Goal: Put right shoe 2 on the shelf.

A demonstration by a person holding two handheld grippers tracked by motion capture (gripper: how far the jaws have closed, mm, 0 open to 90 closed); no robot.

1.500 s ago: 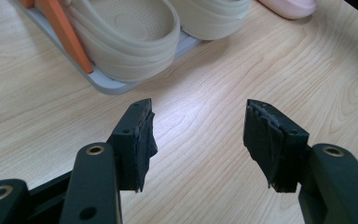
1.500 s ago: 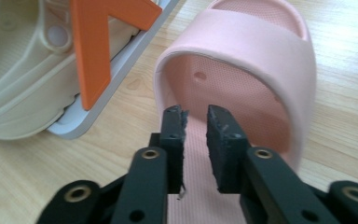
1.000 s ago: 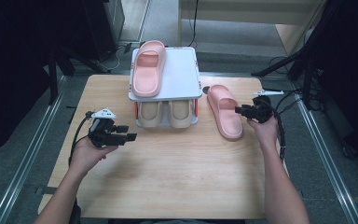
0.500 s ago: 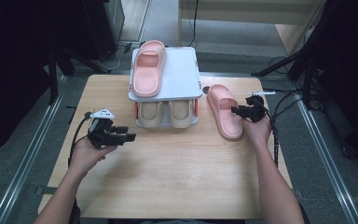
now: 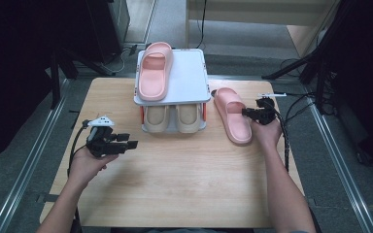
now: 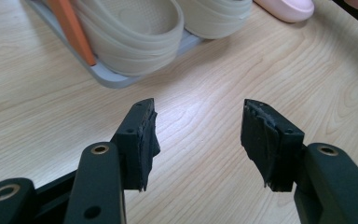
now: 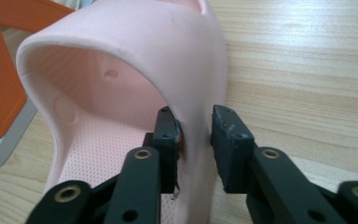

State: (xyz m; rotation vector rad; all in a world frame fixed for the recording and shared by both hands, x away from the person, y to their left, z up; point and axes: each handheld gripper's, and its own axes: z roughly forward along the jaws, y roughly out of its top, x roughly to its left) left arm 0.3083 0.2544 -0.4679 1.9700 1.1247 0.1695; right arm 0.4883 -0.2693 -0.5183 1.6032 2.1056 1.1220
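The left gripper (image 5: 126,141) sits over the table (image 5: 184,189) near its left edge, held in the person's left hand (image 5: 85,165). Its jaws stand wide apart with nothing between them; in the left gripper view only bare wood lies between the two pads (image 6: 144,140).

At the middle of the table's far edge stands a two-level shoe rack (image 5: 194,82) with orange side posts. One pink slipper (image 5: 154,70) lies on the left half of its grey top shelf. Two beige slippers (image 5: 172,116) sit side by side on the lower shelf.

Just right of the rack, a second pink slipper (image 5: 232,115) lies flat on the table, toward the right edge. The right gripper (image 5: 246,112), in the person's right hand (image 5: 267,133), meets it from the right. Its jaws have just been closing, and the side of the slipper's strap (image 7: 168,56) is between them: in the right gripper view one pad is inside the strap and the other outside, both against the wall.

That makes four slippers: two pink and two beige, with one rack.
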